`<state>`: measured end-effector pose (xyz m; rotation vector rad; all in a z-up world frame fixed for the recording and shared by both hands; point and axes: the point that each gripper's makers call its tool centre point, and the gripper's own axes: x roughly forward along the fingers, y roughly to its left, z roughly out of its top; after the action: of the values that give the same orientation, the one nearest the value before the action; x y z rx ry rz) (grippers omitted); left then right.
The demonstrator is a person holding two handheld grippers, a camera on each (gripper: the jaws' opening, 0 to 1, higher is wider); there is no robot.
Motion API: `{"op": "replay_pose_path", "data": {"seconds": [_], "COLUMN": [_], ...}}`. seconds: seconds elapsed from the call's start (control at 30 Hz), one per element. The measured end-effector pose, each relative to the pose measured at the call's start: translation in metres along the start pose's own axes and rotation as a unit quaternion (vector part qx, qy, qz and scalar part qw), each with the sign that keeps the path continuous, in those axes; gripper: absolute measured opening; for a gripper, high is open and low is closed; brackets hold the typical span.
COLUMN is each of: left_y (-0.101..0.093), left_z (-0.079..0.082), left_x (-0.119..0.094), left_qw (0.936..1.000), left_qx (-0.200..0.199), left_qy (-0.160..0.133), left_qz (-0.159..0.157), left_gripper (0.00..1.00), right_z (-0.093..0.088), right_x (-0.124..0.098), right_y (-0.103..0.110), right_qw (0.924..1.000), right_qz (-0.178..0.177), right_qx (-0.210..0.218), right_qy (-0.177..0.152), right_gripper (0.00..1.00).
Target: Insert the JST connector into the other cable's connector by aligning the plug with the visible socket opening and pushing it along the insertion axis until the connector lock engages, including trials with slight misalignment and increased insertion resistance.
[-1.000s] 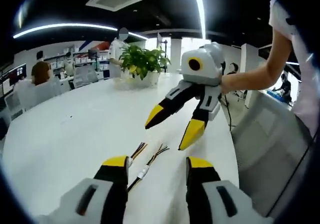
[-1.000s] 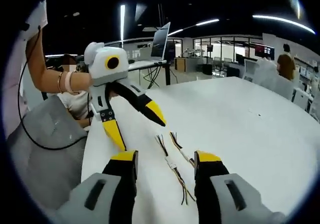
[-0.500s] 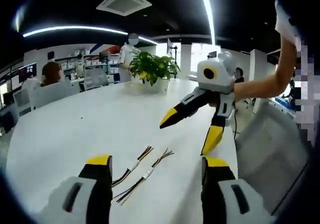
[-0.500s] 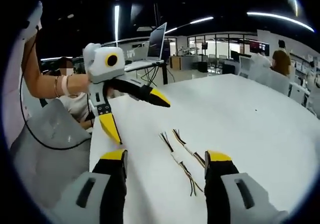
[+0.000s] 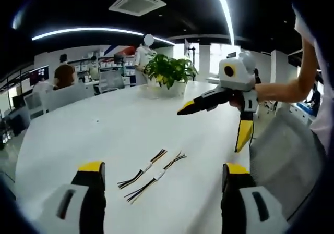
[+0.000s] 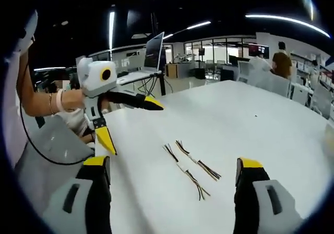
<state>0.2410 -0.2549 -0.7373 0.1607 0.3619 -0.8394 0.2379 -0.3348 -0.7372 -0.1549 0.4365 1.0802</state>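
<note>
Two joined JST cable pairs (image 5: 151, 174) lie side by side on the white table (image 5: 104, 124), with the left gripper (image 5: 163, 172) and right gripper (image 6: 175, 167) both spread wide, holding nothing.

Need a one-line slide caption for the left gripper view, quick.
Both tongs, left and right, open above two wired cables lying untouched on the white table.

Bright, even light falls from ceiling strips (image 5: 225, 10) onto the white table (image 5: 104, 135), which shows mild glare (shadows stay faint). Fisheye bending warps the edges; distant desks look soft.
</note>
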Motion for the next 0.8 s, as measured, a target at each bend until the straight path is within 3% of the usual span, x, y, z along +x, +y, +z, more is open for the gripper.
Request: {"op": "replay_pose_path", "data": {"seconds": [0.1,0.4,0.8], "left_y": [0.002,0.0,-0.001], "left_z": [0.006,0.008,0.017], "left_x": [-0.006,-0.018,-0.037], "left_qw": [0.9998,0.9989,0.9981], "left_qx": [-0.012,-0.04,-0.02], "left_qy": [-0.014,-0.016,-0.027], "left_qz": [0.01,0.017,0.053], "left_gripper": [0.98,0.99,0.99], "right_z": [0.002,0.007,0.023], "right_x": [-0.003,-0.011,-0.037], "right_y": [0.001,0.006,0.001], "right_qw": [1.0,0.9995,0.9945], "right_qz": [-0.004,-0.018,-0.061], "right_qx": [0.008,0.019,0.056], "right_qy": [-0.004,-0.017,-0.064], "right_gripper": [1.0,1.0,1.0]}}
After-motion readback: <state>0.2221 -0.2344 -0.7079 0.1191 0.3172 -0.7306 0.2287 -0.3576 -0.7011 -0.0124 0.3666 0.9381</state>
